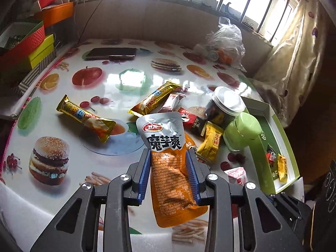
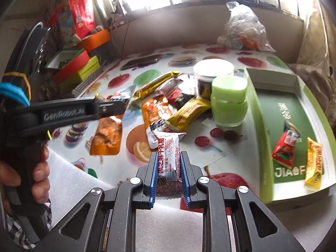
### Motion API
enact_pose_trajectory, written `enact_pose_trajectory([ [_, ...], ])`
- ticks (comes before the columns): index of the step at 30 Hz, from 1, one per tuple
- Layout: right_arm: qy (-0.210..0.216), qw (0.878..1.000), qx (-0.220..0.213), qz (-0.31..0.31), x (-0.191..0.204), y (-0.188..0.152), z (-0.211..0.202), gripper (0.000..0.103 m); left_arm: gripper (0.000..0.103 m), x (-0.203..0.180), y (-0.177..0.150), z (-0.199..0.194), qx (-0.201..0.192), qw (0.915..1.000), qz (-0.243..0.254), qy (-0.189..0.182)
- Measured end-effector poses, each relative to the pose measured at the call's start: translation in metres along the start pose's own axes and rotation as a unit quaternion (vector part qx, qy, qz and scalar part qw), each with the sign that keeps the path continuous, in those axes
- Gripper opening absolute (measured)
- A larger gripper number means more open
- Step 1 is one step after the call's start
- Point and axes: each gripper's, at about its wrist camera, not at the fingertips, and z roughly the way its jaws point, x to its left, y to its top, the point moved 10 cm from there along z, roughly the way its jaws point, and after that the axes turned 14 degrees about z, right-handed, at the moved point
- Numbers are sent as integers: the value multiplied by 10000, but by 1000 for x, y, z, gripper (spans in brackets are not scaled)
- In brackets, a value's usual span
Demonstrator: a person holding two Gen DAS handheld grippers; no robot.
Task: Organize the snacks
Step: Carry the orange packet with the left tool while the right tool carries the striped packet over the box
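Jaws: left grip orange pouch (image 1: 170,168), right grip white candy (image 2: 168,163) | green box (image 2: 260,126): two snacks

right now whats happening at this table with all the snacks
A person is sorting snacks with a handheld gripper in each hand. The left gripper is shut on an orange and silver pouch, lifted off the table. The right gripper is shut on a small white candy packet. A green tray on the right already holds two packets. More snacks lie in a pile beside a green jar.
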Motion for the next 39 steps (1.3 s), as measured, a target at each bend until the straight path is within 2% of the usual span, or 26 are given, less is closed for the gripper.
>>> enact_pose_trajectory([
  [16,-377,9970,-566,361,-44,34,-40,19,35,-39,33,-40,-597,9972,282,-357],
  [33,-825,9897,-861,788,-102,56,-59,19,36,-103,63,-26,-661,9916,749,-826],
  [39,-960,9862,-954,952,-127,65,-67,19,36,-134,70,-17,-622,9874,886,-1151],
])
